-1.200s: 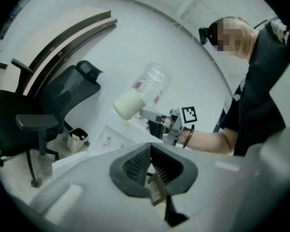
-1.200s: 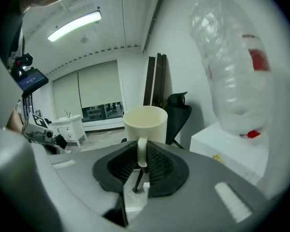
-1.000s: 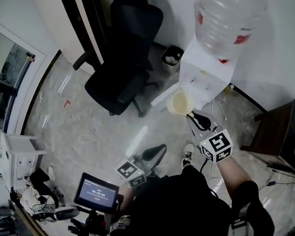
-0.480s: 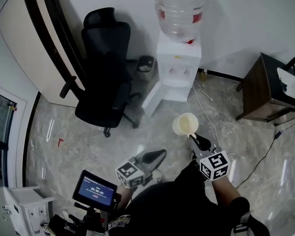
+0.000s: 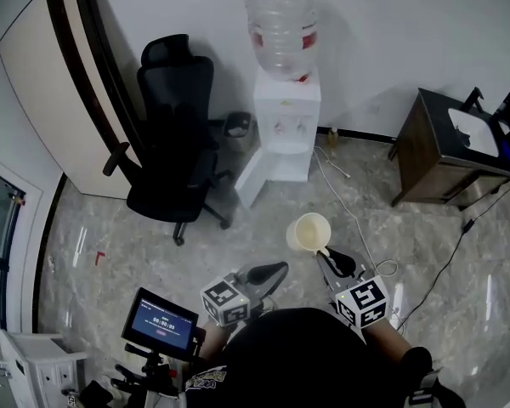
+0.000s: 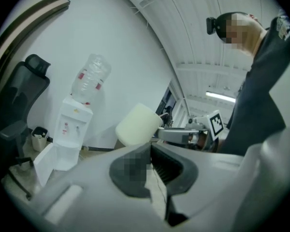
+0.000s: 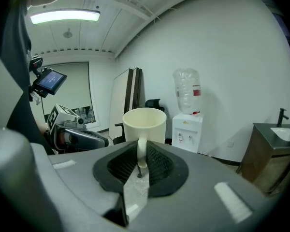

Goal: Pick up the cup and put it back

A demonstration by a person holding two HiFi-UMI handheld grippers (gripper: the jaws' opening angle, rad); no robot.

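Cup in the air, held by its handle.
Right hand-held gripper (image 5: 325, 253) clamped on the handle of the cup (image 5: 309, 232); cup upright, mouth up, over the floor, well apart from the dispenser (image 5: 286, 126); left hand-held gripper (image 5: 268, 272) beside it, jaws apparently together (view partly blurred), nothing between them.

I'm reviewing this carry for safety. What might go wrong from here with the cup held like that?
1. The right claw pinches only the thin handle of the cup, so the cup could swivel or slip out.
2. The cup hangs in the air over the hard floor, and the left claw is off to the side, not under it; a drop would likely break it.
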